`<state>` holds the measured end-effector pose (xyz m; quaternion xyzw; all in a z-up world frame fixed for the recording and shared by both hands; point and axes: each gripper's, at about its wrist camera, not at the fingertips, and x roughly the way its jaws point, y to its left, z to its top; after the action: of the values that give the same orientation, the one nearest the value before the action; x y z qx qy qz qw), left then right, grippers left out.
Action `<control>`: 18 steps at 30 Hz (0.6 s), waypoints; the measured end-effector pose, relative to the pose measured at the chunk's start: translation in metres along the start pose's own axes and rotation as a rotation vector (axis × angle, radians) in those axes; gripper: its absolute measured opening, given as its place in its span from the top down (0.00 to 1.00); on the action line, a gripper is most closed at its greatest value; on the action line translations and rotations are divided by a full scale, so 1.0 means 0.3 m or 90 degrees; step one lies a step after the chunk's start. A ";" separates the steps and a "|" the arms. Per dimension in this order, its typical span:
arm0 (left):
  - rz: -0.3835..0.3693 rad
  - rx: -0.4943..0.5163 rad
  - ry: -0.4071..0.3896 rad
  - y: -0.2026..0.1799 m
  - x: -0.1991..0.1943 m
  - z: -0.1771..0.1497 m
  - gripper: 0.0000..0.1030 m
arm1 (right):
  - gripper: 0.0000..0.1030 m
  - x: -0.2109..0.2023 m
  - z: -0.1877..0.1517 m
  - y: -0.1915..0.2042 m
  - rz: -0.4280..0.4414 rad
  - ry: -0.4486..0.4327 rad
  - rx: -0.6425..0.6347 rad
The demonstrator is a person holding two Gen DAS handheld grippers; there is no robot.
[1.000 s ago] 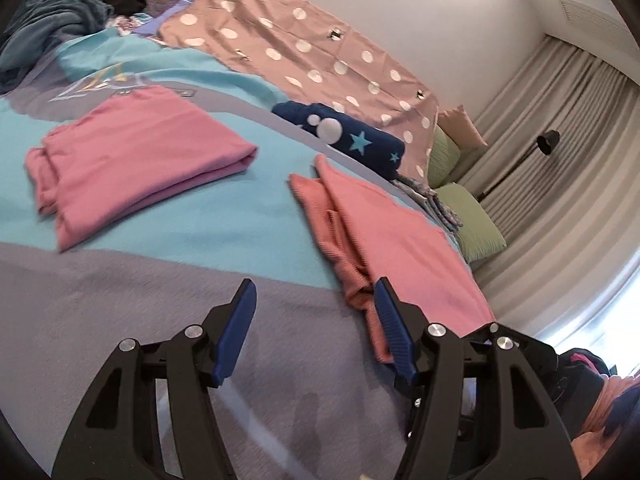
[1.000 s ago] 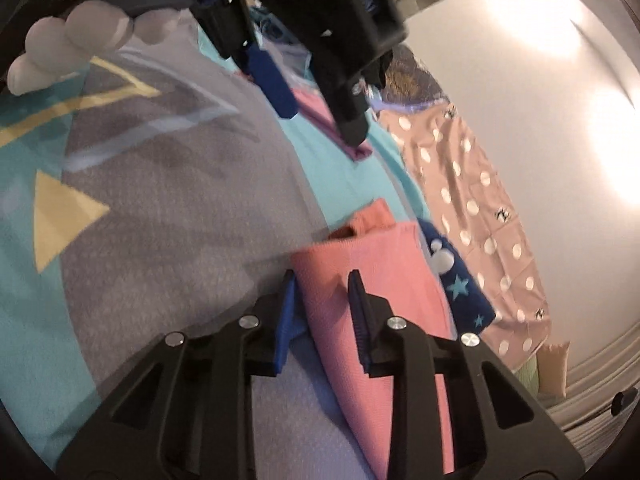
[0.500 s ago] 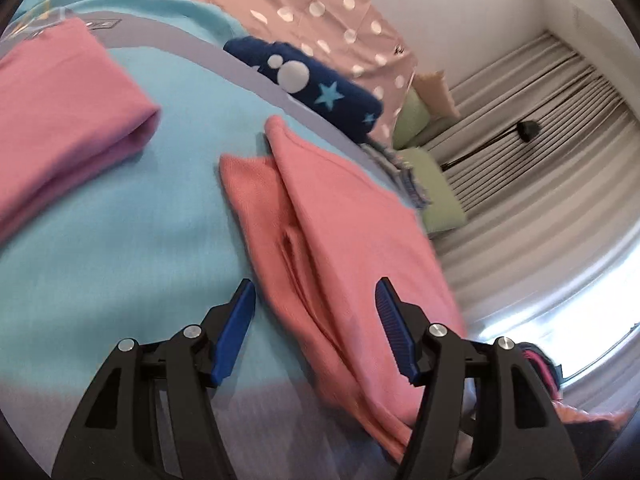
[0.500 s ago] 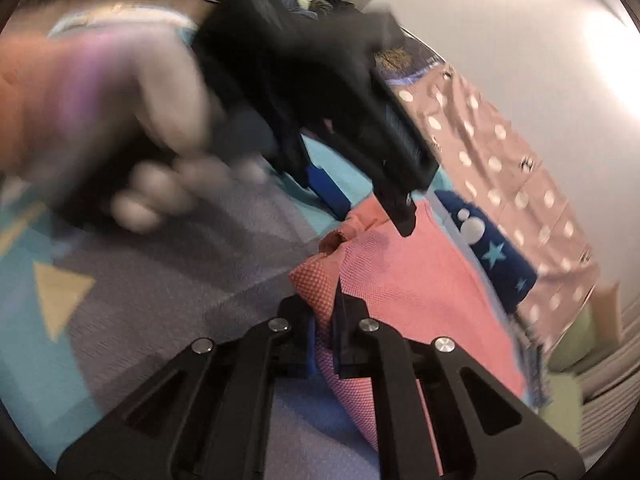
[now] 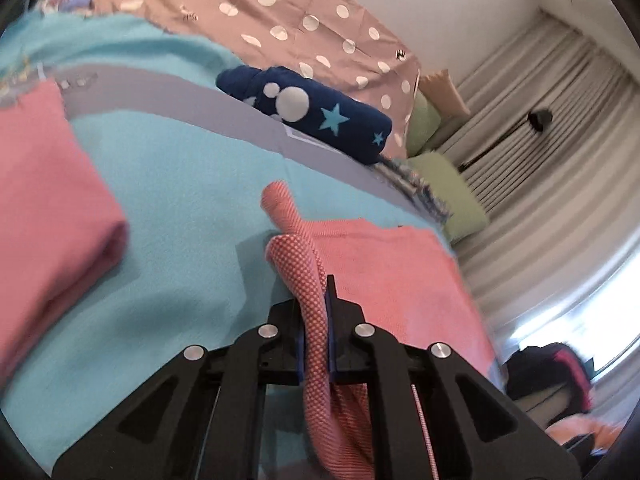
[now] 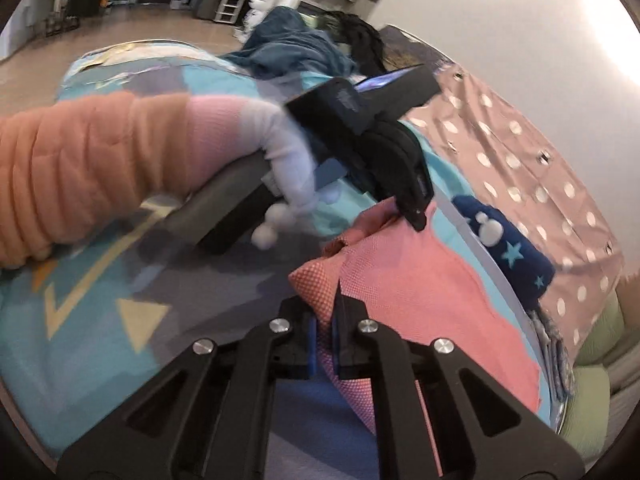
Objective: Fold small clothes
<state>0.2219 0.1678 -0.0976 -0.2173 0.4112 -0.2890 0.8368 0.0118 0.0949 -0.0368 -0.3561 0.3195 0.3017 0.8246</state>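
A coral-pink small garment [image 5: 384,264] lies on the teal and grey bedspread [image 5: 180,200]. My left gripper [image 5: 314,312] is shut on a bunched edge of it, which runs up between the fingers. In the right wrist view my right gripper [image 6: 326,320] is shut on another corner of the same garment [image 6: 420,288], near the bed's front. The left gripper [image 6: 412,208] also shows there, pinching the garment's far edge.
A folded pink garment [image 5: 44,200] lies at the left. A folded navy piece with stars [image 5: 316,112] sits behind, by a dotted mauve cloth [image 5: 280,20]. Green pillows [image 5: 452,200] and curtains are at the right. A pile of dark clothes [image 6: 296,48] lies at the bed's far end.
My left gripper moved onto the coral garment and closed on its edge. My right gripper closed fully on its corner. The garment's edge is now lifted and bunched.
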 end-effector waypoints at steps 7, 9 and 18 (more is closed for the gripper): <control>0.020 -0.052 0.015 0.112 0.034 -0.043 0.91 | 0.87 0.042 -0.042 0.016 0.019 0.025 0.058; 0.027 -0.047 0.013 0.110 0.035 -0.044 0.90 | 0.81 0.031 -0.054 0.027 0.014 0.023 0.056; -0.012 -0.076 0.011 0.138 0.044 -0.041 0.89 | 0.57 0.030 -0.073 0.047 -0.040 0.030 0.048</control>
<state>0.2310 0.1880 -0.1371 -0.2680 0.4326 -0.2734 0.8163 0.0001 0.0882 -0.0608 -0.3414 0.3390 0.2547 0.8388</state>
